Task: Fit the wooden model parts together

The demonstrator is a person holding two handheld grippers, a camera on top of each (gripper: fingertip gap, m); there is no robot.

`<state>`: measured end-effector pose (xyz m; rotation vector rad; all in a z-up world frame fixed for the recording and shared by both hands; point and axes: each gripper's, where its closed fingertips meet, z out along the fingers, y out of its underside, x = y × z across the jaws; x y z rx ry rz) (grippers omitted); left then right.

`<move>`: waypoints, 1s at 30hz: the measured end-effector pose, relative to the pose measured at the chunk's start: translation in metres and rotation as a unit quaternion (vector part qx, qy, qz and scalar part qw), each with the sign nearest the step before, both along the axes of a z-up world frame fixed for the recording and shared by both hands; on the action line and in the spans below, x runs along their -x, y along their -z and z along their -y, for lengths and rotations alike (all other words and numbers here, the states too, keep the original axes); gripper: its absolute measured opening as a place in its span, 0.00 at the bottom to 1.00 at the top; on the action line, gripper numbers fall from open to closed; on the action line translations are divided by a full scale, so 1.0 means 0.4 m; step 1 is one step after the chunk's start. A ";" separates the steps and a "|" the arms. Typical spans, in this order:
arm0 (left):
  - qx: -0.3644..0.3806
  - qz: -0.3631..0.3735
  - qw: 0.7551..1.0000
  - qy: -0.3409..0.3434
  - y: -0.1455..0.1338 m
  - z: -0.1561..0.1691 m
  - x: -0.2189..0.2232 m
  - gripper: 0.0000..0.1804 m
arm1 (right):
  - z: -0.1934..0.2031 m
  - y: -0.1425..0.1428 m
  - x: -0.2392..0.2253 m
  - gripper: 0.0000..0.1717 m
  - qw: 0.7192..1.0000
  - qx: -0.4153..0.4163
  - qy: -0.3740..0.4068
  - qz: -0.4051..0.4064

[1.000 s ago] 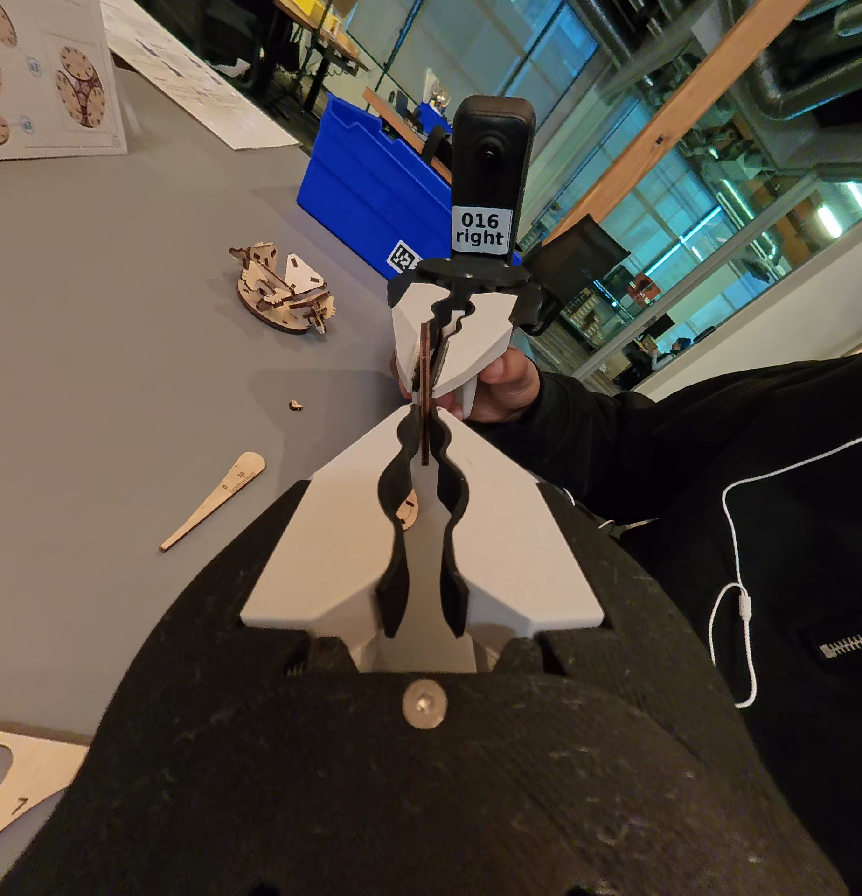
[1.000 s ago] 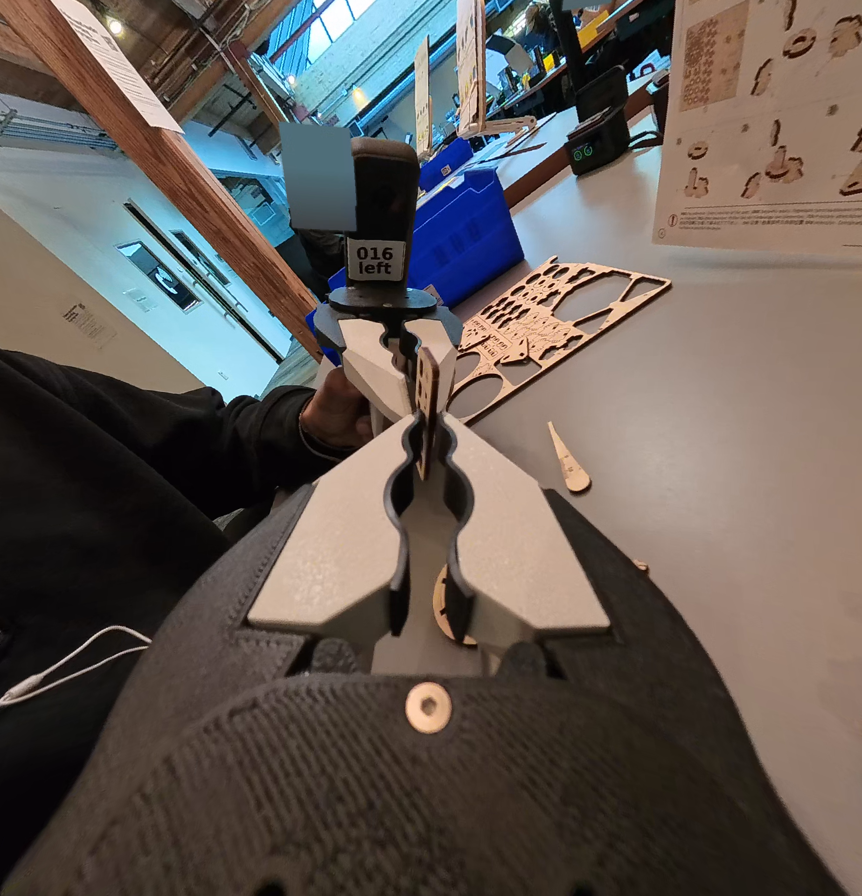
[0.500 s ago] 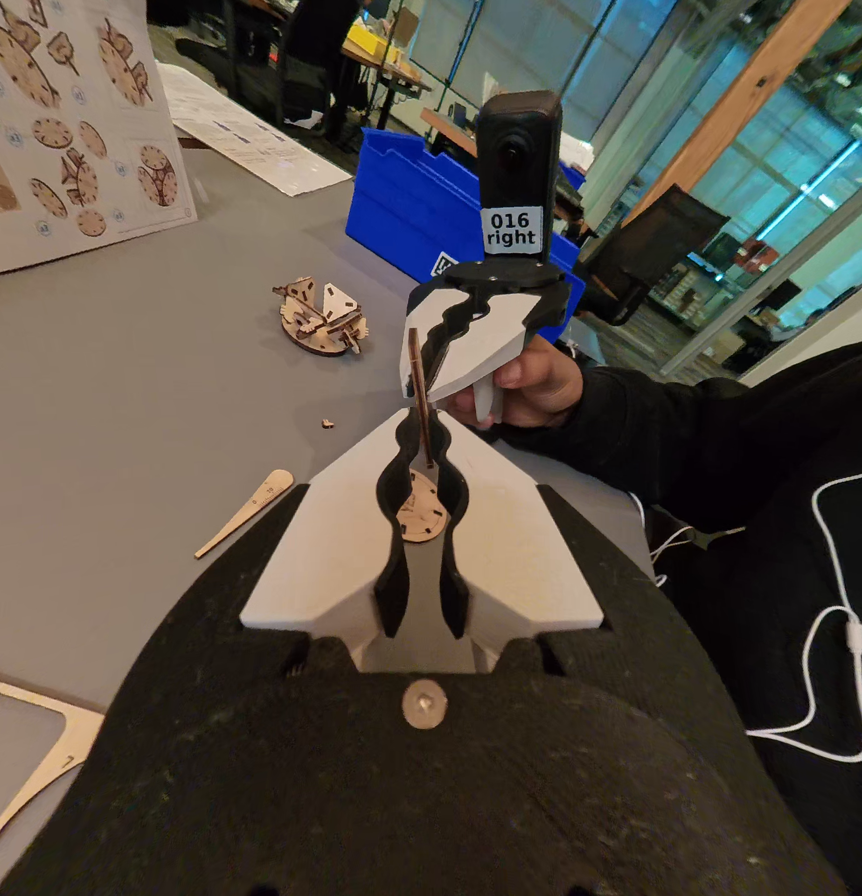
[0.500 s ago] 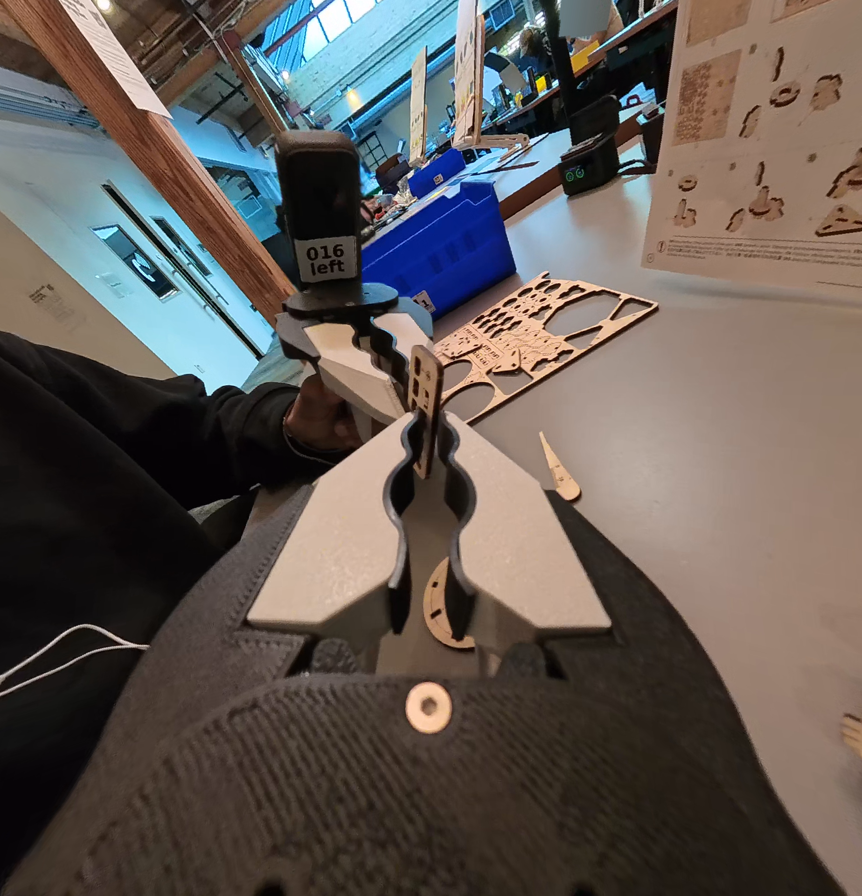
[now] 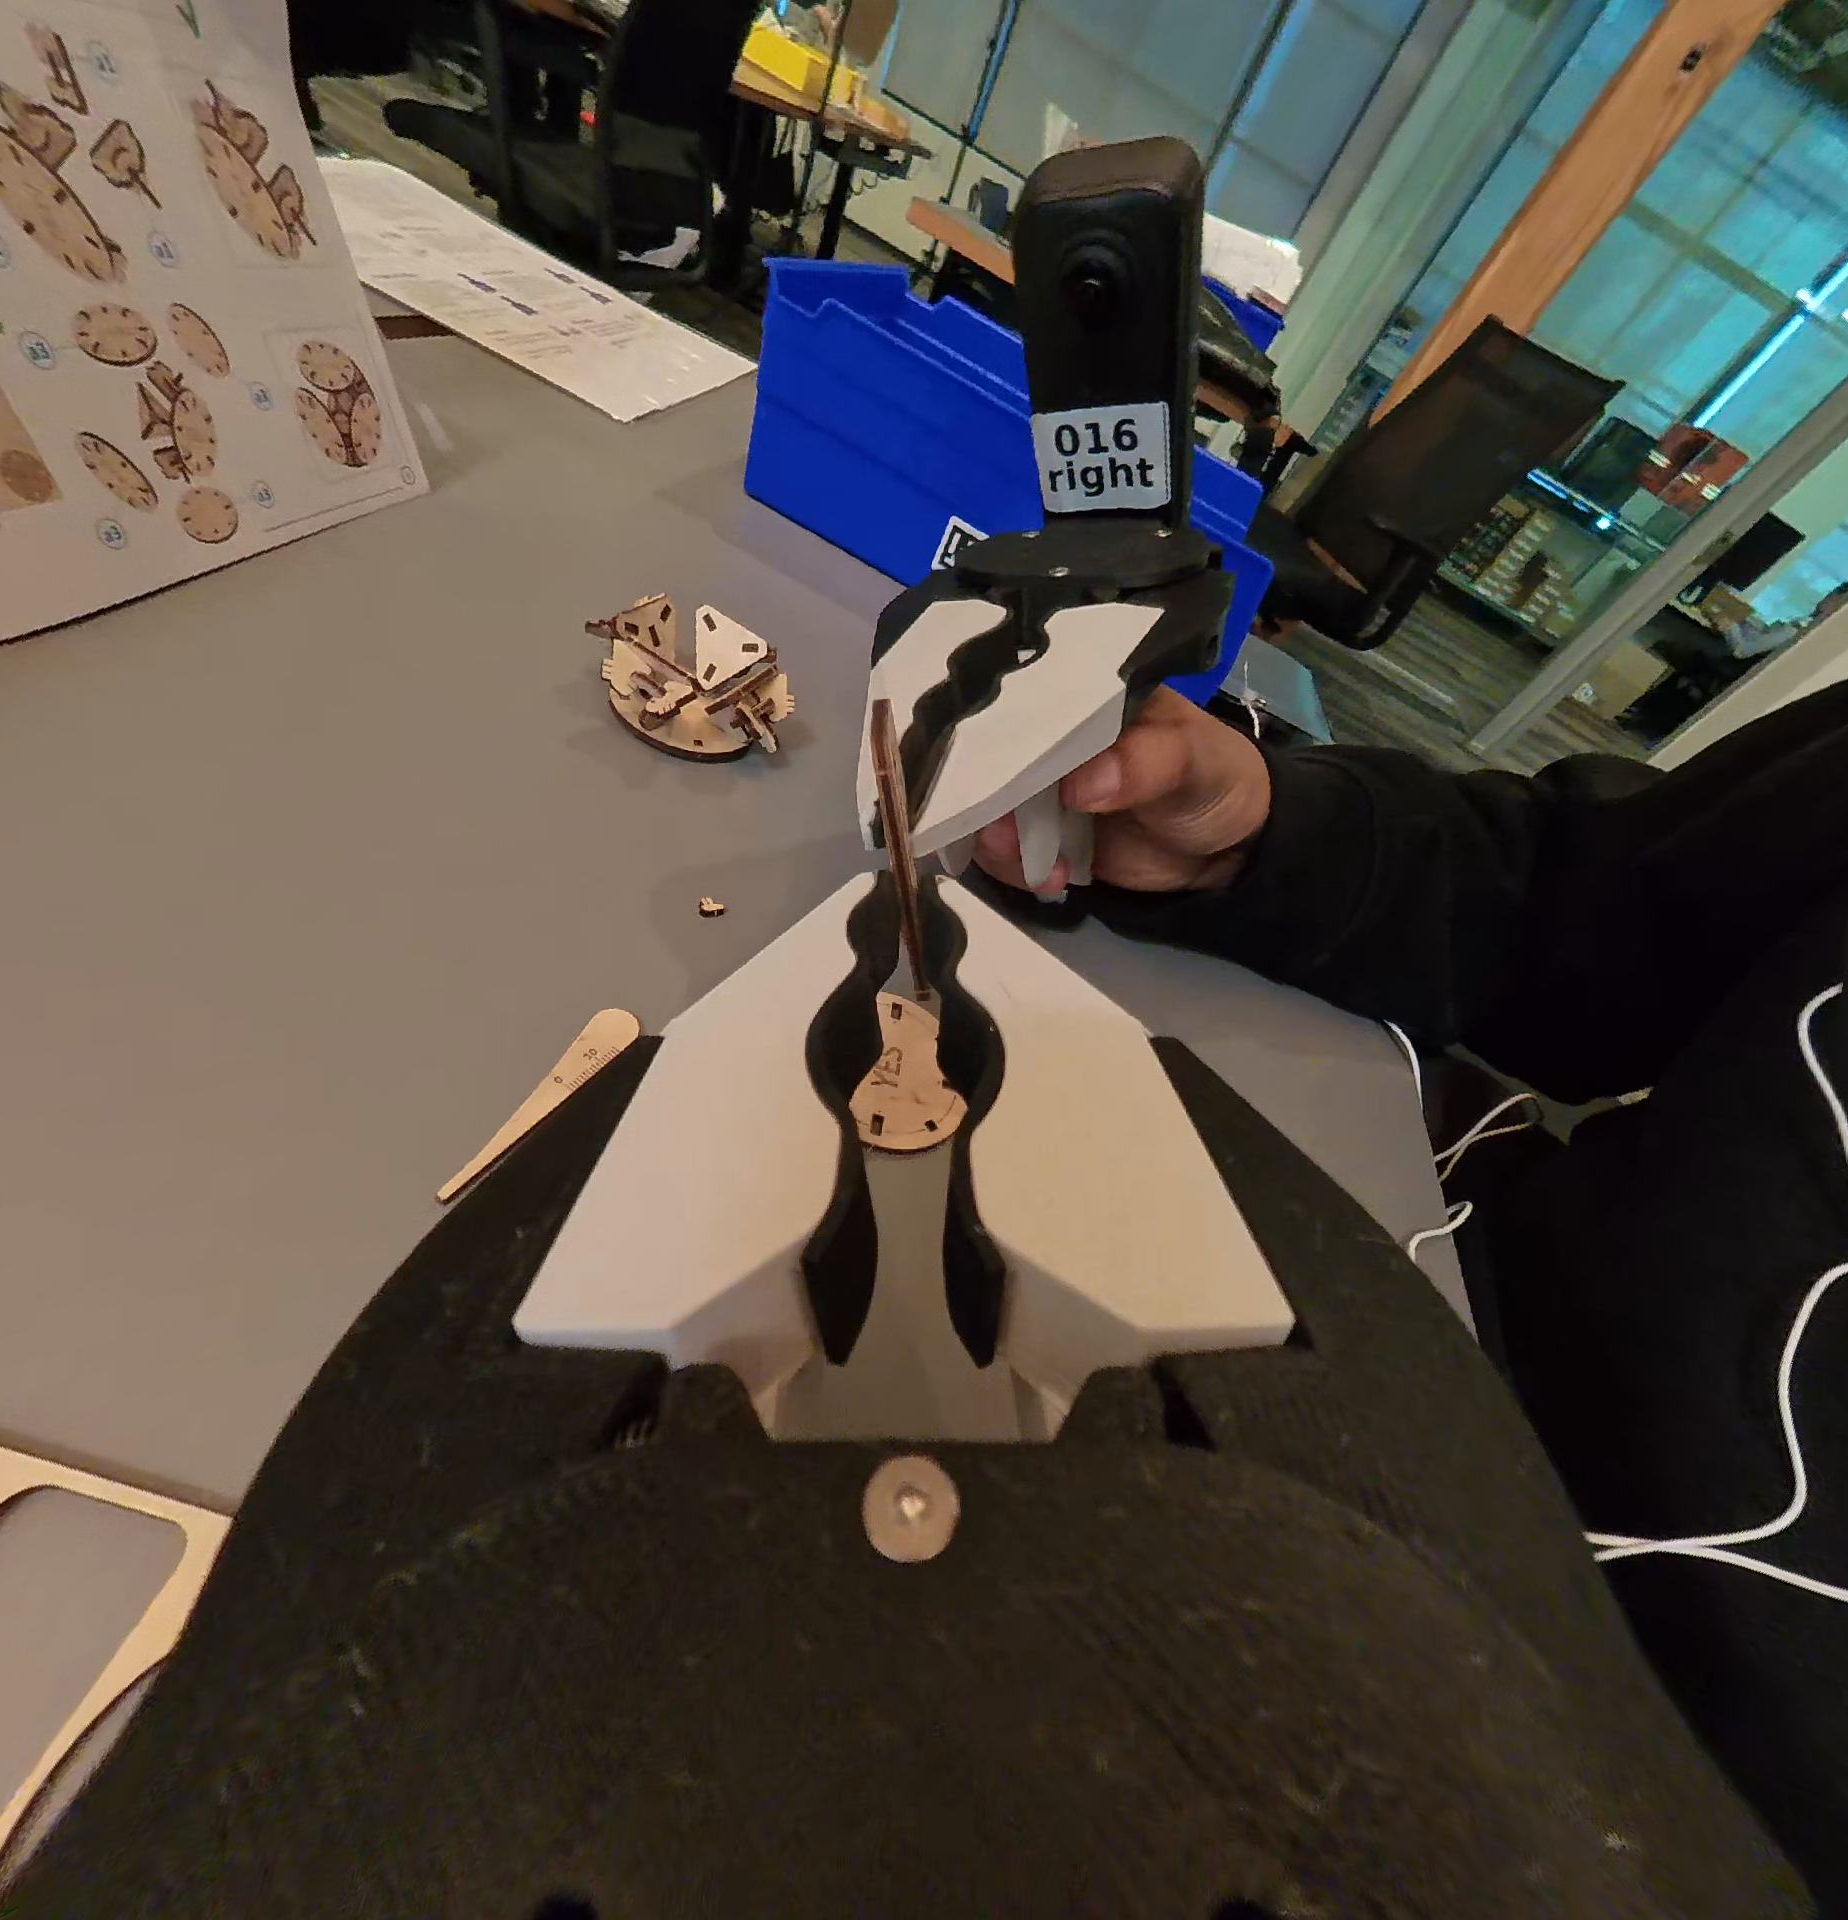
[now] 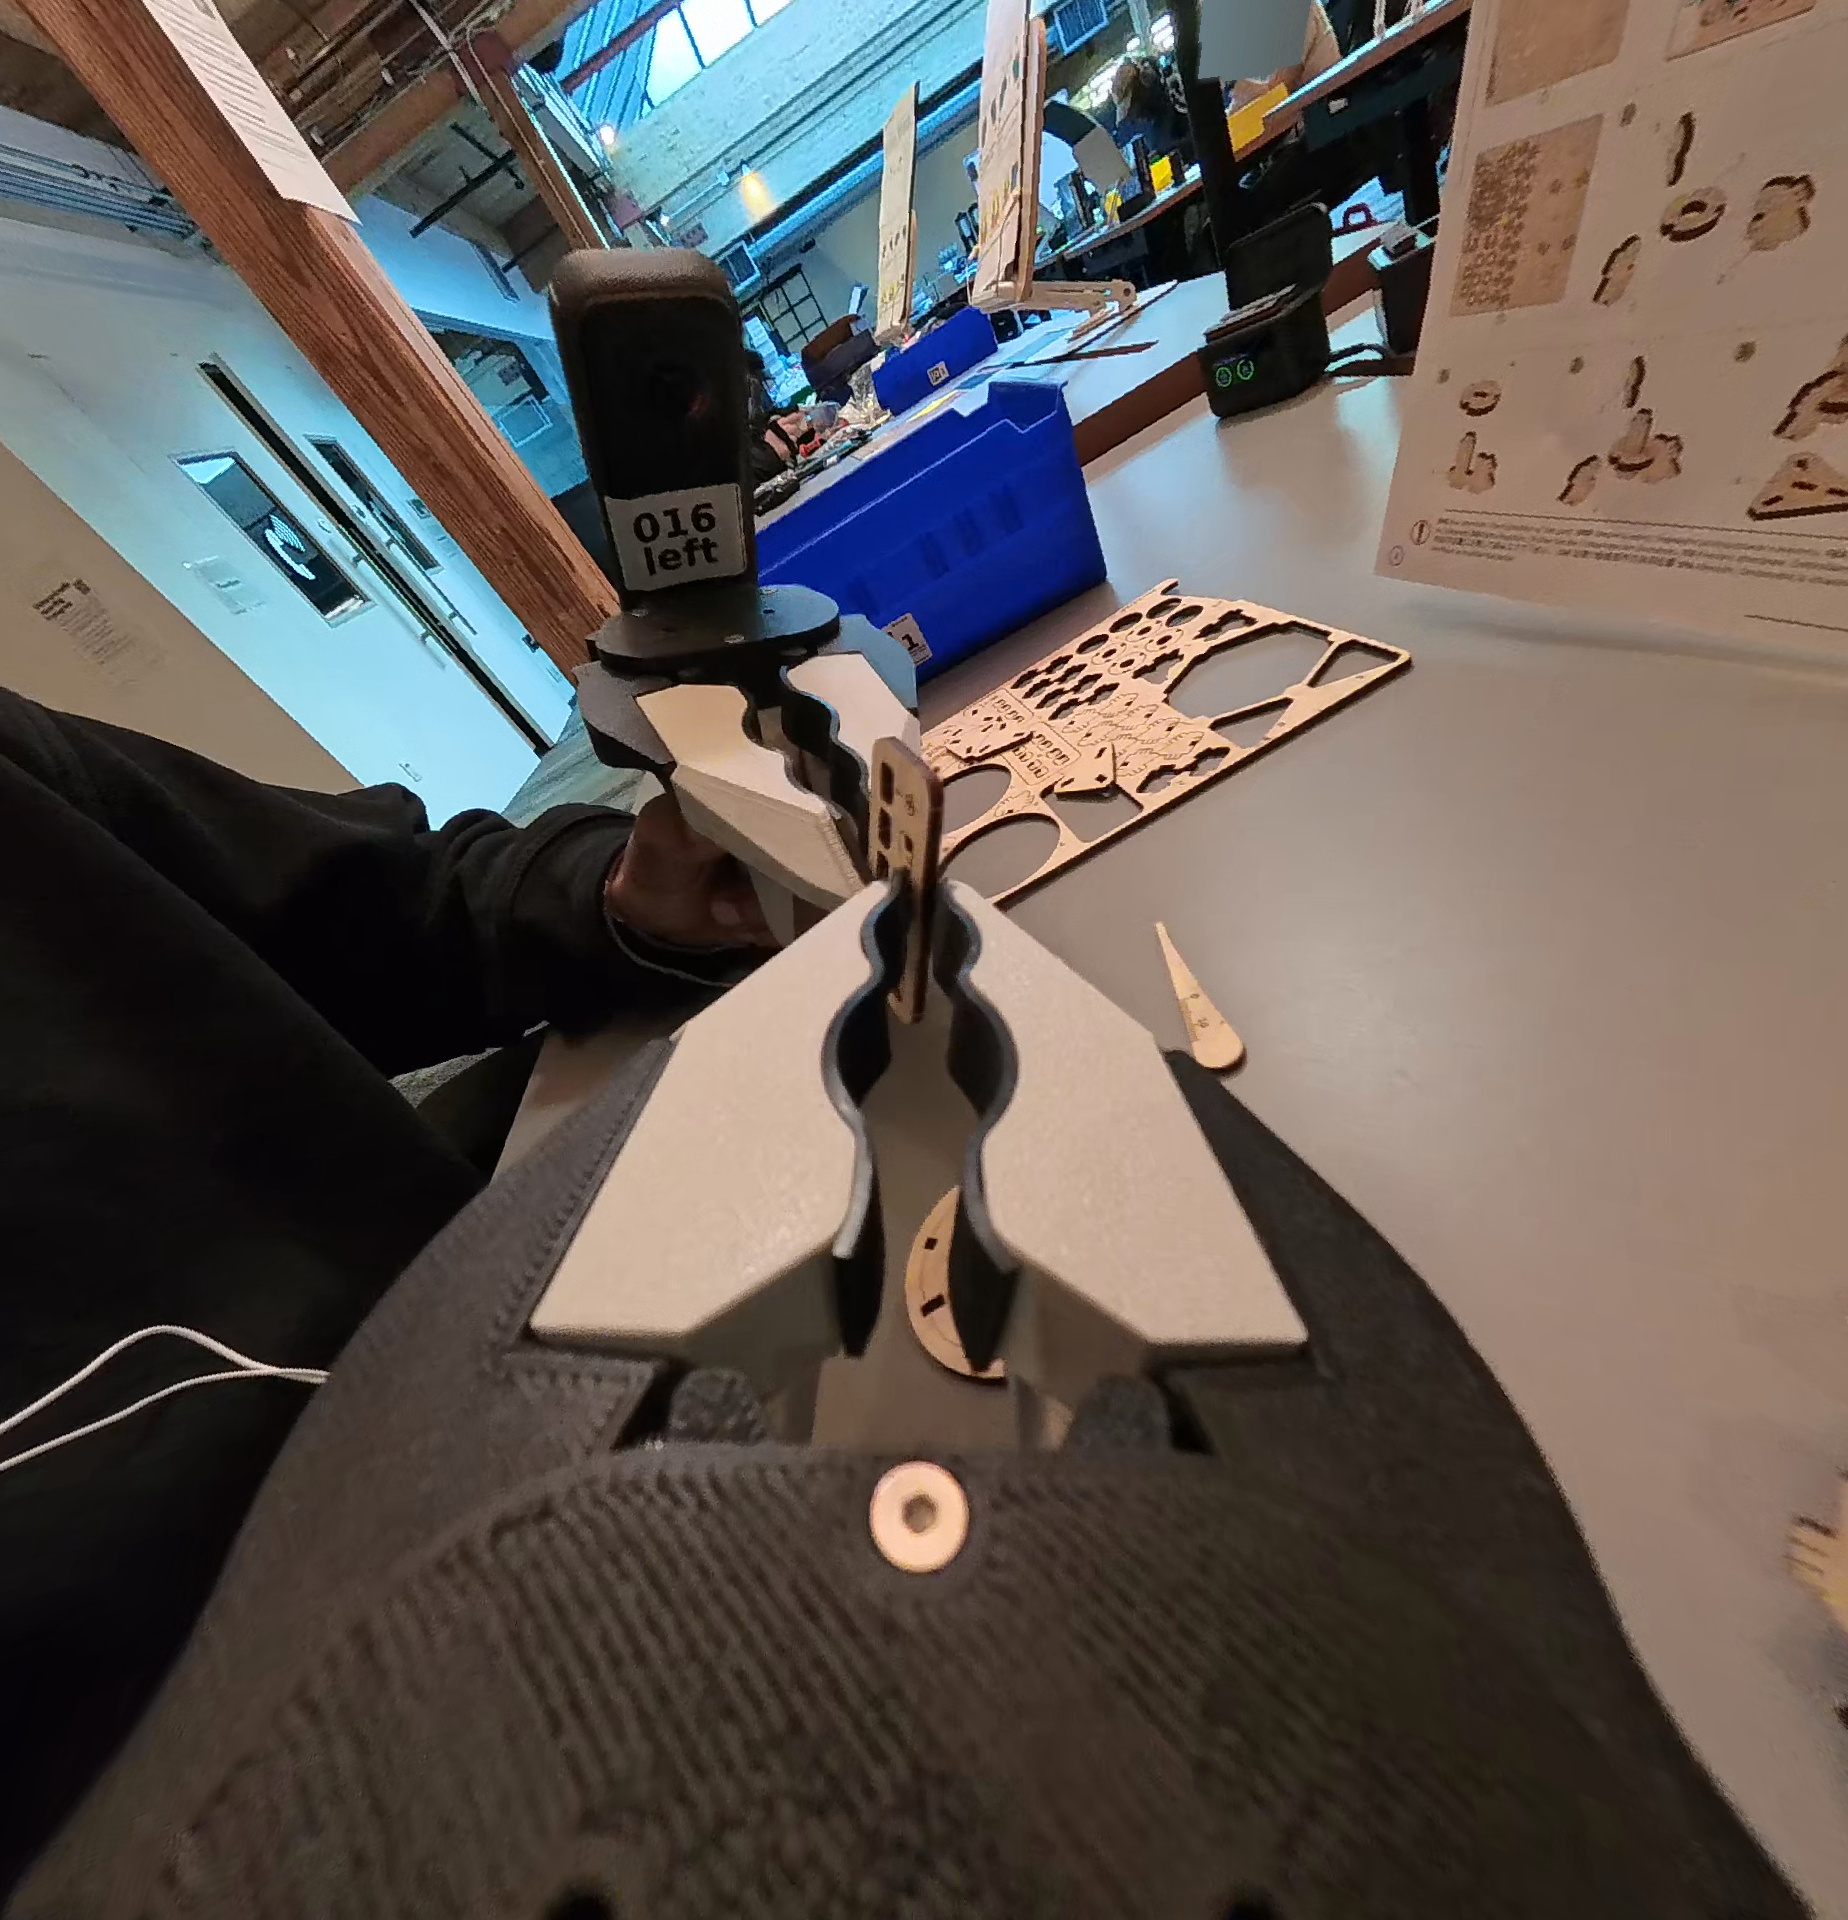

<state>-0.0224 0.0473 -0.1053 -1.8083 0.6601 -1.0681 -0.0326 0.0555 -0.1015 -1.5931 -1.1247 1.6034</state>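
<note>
The right gripper [image 5: 884, 831] has its fingers shut on a thin wood strip [image 5: 896, 821]. The strip stands almost straight up, above the near edge of the grey tabletop [image 5: 276, 831].

The left gripper [image 5: 907, 894] meets it tip to tip. Its fingers are close together, and the low end of the strip shows between them. I cannot tell if they press on it.

A round wood disc [image 5: 904, 1091] lies flat on the tabletop under the left fingers. A pointed wood stick [image 5: 546, 1112] lies just beside that gripper. A small wood model [image 5: 691, 691] sits nearer the middle. A blue bin [image 5: 899, 416] stands at the far edge. A wood sheet with holes [image 6: 1159, 727] lies near the bin.
</note>
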 end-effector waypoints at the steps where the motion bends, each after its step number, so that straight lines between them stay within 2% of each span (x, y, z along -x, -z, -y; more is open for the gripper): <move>1: 0.000 0.000 1.000 0.000 0.000 0.001 -0.001 0.00 | 0.000 0.000 -0.001 0.02 1.000 0.002 -0.001 0.000; 9: -0.001 -0.003 1.000 -0.007 0.002 -0.007 0.002 0.01 | -0.007 0.001 0.001 0.02 1.000 -0.001 0.006 0.001; 13: 0.044 0.054 0.998 0.011 -0.006 -0.014 0.007 0.00 | -0.016 -0.004 0.005 0.03 1.000 0.010 0.012 -0.009; 15: 0.062 0.082 0.994 0.021 -0.011 -0.013 0.013 0.00 | -0.028 -0.002 0.007 0.11 0.999 0.001 0.031 -0.003; 17: 0.074 0.105 0.992 0.018 -0.018 -0.020 0.027 0.00 | -0.040 -0.005 0.000 0.14 0.999 -0.006 0.045 -0.007; 23: 0.093 0.146 0.985 0.017 -0.030 -0.031 0.052 0.00 | -0.057 -0.019 -0.015 0.15 0.998 0.010 0.050 -0.028; 26: 0.095 0.148 0.984 0.022 -0.027 -0.029 0.049 0.00 | -0.043 -0.020 -0.009 0.15 0.999 0.009 0.037 -0.030; 30: 0.061 0.115 0.991 0.024 -0.022 -0.024 0.041 0.00 | -0.027 -0.028 -0.005 0.15 0.999 -0.013 0.031 -0.029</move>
